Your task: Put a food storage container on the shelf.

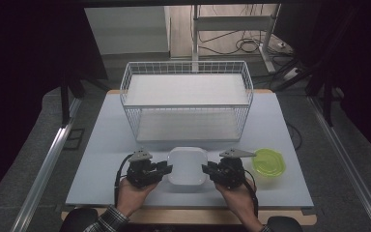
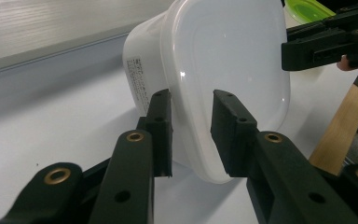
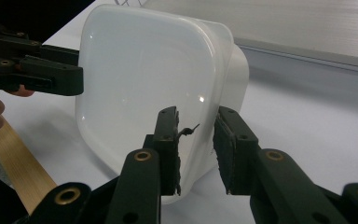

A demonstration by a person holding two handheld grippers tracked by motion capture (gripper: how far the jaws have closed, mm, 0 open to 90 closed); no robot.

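A white plastic container [image 1: 187,166] sits on the table [image 1: 106,145], near the front edge. It lies right between the two grippers. Behind it stands a big white wire basket [image 1: 187,99], and a green lid [image 1: 268,161] lies off to the right, just past the right gripper.

The left gripper [image 1: 166,168] comes in from the left side of the container. In the left gripper view its two black jaws stand a little apart, one on each side of the container's rim [image 2: 200,140]. They look close to the rim, but I cannot tell if they pinch it yet.

The right gripper [image 1: 206,168] does the same from the other side. In the right gripper view its jaws are also a little apart around the rim [image 3: 200,140]. A thin bit of torn pad sticks out from one jaw.

I think each gripper takes one side so the container stays level when it is lifted. It may go into the basket.
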